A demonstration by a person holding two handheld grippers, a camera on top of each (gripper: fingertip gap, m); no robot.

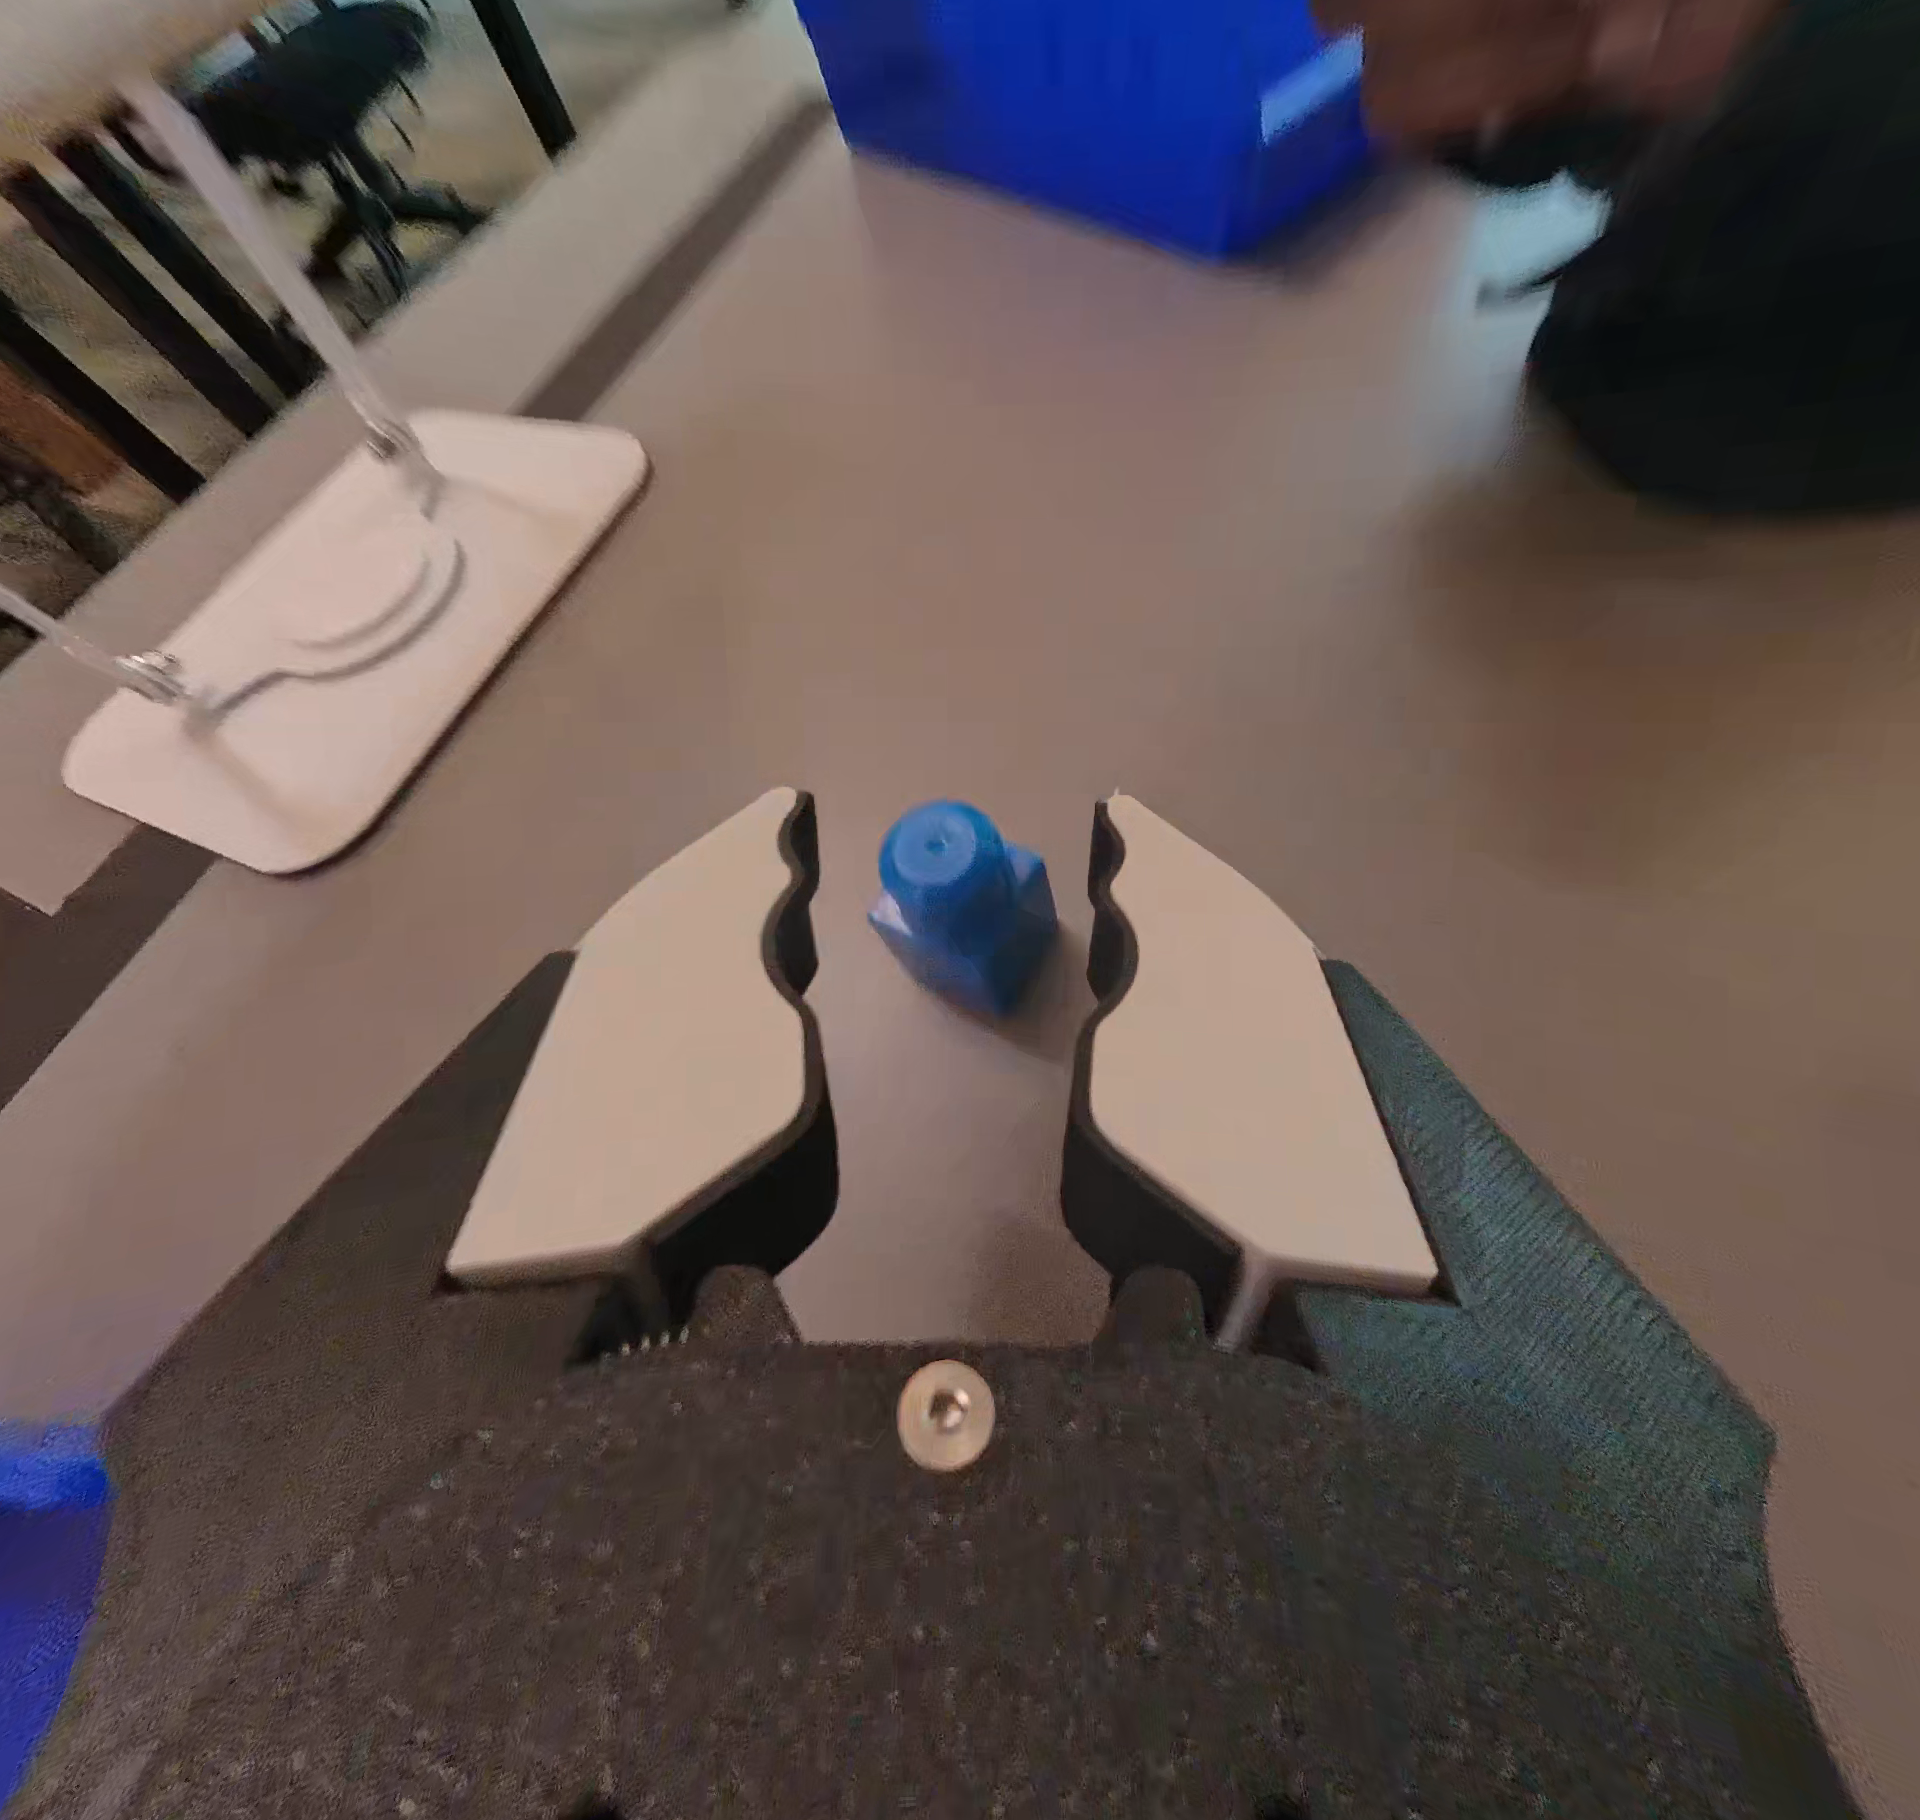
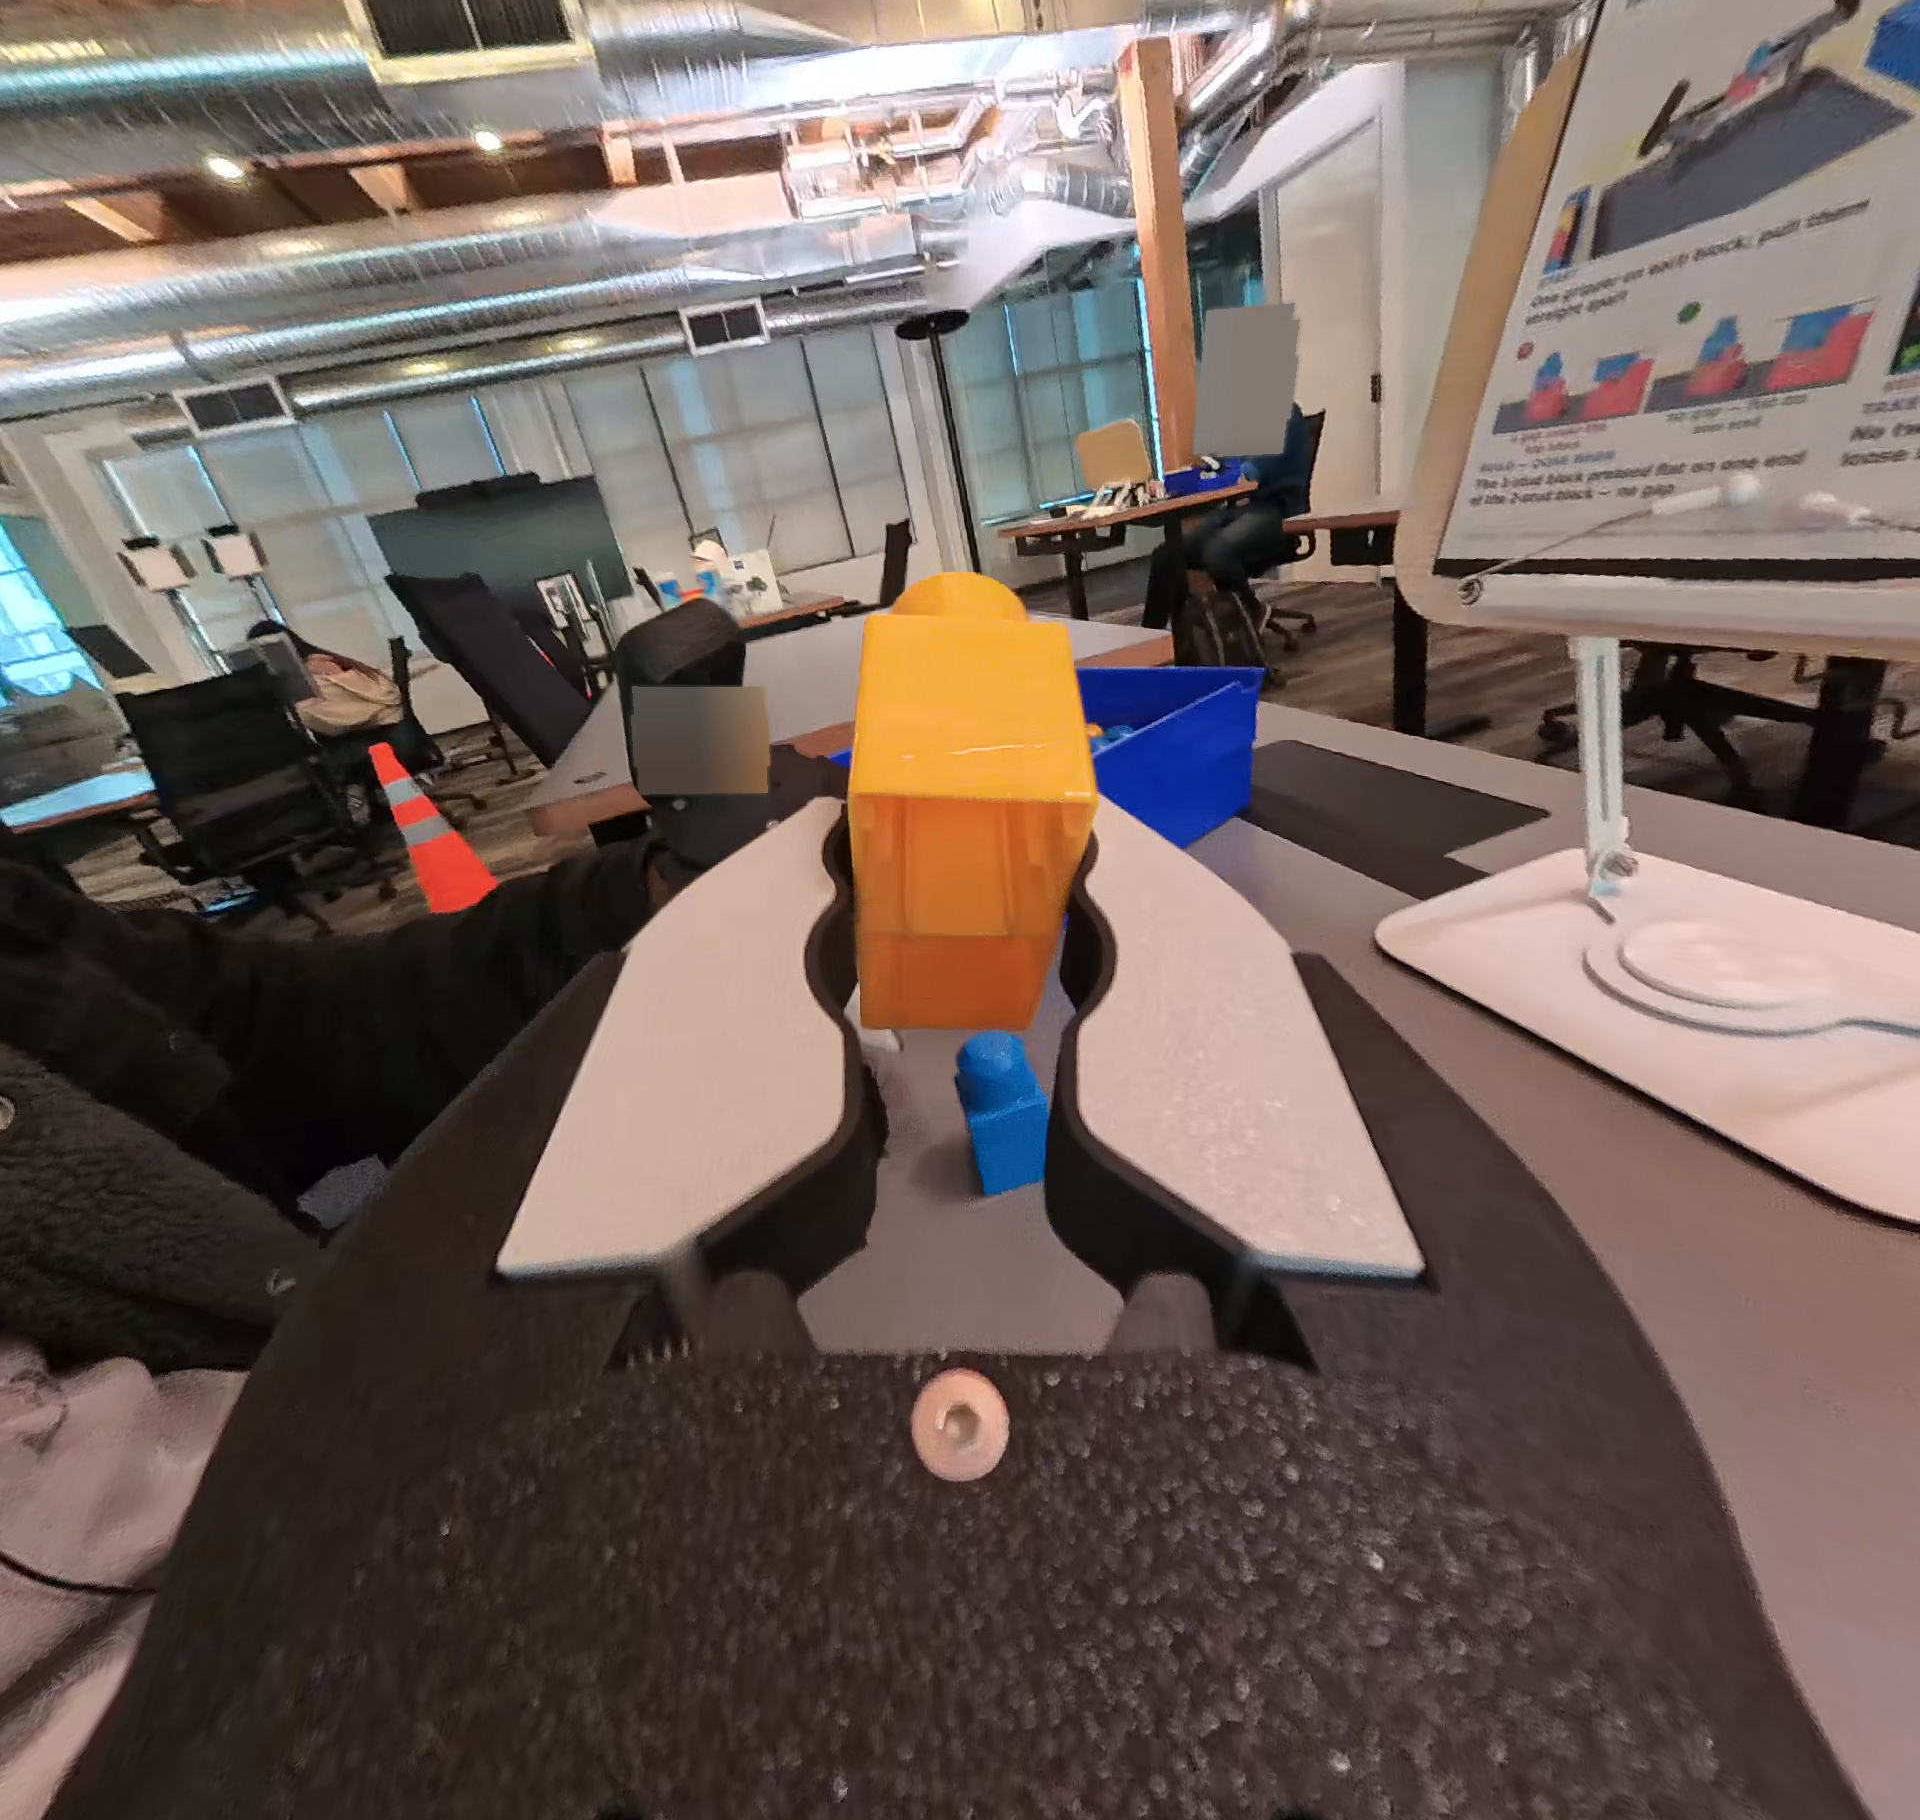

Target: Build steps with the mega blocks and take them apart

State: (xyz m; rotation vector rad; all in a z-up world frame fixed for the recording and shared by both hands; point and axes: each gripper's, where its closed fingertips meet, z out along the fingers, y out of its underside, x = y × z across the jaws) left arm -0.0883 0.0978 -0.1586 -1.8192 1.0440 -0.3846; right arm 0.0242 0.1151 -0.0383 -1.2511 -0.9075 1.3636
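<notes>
While right gripper [image 2: 961, 897] clamps orange block [image 2: 966, 783], left gripper [image 1: 954, 882] gapes around blue block [image 1: 961, 903].

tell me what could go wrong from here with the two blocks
1. The right gripper pinches only the lower part of the orange block; pushed down crooked, it may twist in the grip.
2. The small blue block stands loose on the table, the open left gripper not touching it; it could slide or tip when pressed.
</notes>
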